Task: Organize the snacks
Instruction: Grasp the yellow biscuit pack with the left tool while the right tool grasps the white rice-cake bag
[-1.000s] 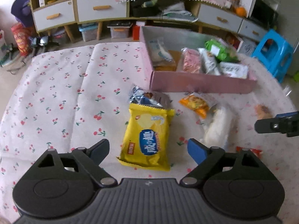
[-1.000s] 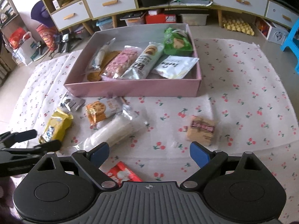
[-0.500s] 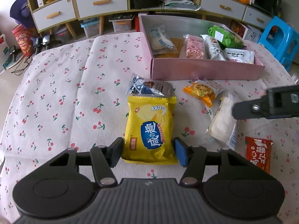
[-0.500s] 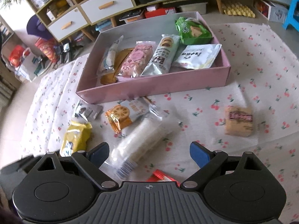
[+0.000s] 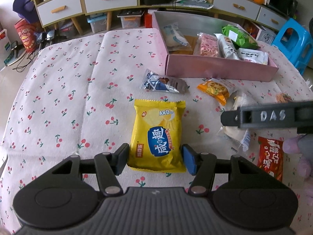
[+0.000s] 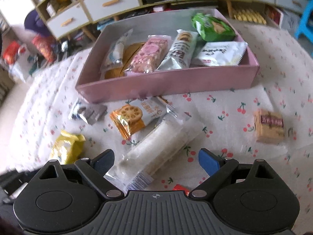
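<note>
A: Left gripper status?

B: Jaws have just been closing. Pads now press both side edges of the yellow snack bag, near its bottom end. Bag lies flat on the cherry-print cloth.

A: Right gripper?

B: Jaws wide, gripping nothing. The long clear-wrapped white pack lies on a diagonal between the fingers, neither pad touching it. View is blurred.

A: What's around the yellow bag?

B: Silver-blue packet just past its top edge. Orange biscuit packet further right, near the pink box. Red packet off to the right, near the right gripper's body.

A: Box contents?

B: Five visible wrapped snacks: a clear-white one at the left, a pink bar, a white-brown pack, a green bag and a white sachet. The box sits on the cloth at the far side.

A: Anything else loose?

B: A tan wrapped square alone on the cloth, well right of the white pack.
</note>
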Tool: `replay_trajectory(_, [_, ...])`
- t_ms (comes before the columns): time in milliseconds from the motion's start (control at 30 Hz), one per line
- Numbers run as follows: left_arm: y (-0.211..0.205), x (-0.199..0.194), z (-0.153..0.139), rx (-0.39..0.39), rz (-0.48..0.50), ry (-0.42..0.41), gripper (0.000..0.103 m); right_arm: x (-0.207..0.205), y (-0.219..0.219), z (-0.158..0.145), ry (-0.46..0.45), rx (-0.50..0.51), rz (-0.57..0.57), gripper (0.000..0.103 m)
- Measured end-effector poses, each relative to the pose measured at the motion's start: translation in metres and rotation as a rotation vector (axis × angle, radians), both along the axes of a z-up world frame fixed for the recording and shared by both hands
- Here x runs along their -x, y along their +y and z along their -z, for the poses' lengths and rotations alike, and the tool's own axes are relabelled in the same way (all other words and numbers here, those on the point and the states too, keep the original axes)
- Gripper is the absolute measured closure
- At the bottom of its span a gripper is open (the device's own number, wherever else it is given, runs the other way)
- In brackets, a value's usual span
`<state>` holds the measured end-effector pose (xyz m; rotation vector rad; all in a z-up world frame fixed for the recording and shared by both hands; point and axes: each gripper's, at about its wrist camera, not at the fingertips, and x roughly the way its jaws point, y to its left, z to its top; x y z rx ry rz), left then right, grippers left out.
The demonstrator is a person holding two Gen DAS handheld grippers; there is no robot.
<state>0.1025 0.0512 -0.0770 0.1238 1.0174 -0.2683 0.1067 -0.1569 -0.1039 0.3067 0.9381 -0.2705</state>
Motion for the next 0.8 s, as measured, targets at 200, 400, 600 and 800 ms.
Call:
replay_trajectory(200, [-0.002,0.002,0.001,-0.010,0.002,0.001,0.048,0.006,0.004,0.003,0.027,0.095,-0.099,0.008])
replay_trajectory(400, [-0.003,0.002,0.001,-0.013,0.003,0.008,0.047,0.020,-0.016,0.004,0.090,0.122,-0.142,0.008])
replay_trajectory(600, [-0.006,0.003,0.001,-0.017,0.004,0.015,0.043,0.034,-0.045,0.000,0.114,0.111,-0.112,0.008])
replay_trajectory(800, [-0.009,0.003,0.002,-0.008,0.013,0.007,0.028,0.035,-0.051,-0.008,0.074,0.071,-0.111,0.008])
